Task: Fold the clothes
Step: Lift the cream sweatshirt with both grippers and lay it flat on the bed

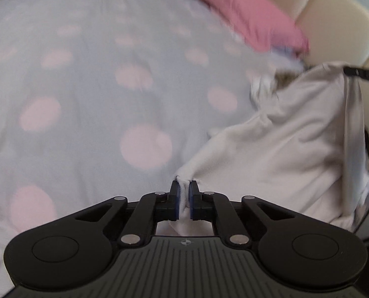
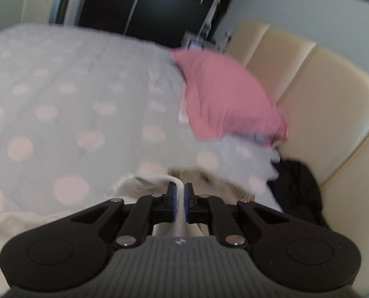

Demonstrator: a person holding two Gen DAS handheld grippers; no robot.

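A cream garment (image 1: 278,149) hangs stretched over the bed at the right of the left wrist view. My left gripper (image 1: 184,186) is shut on a bunched corner of it, the cloth pinched between the blue pads. The garment's far upper corner is held up by a black fingertip (image 1: 363,74) of the other gripper at the right edge. In the right wrist view my right gripper (image 2: 180,188) is shut on a folded edge of the same cream garment (image 2: 144,182), which drapes down below it to the left.
The bed carries a pale grey cover with pink dots (image 1: 90,79). A pink pillow (image 2: 221,101) lies against the cream padded headboard (image 2: 328,104). A dark garment (image 2: 293,186) and white and furry clothes (image 2: 246,166) sit piled by the headboard.
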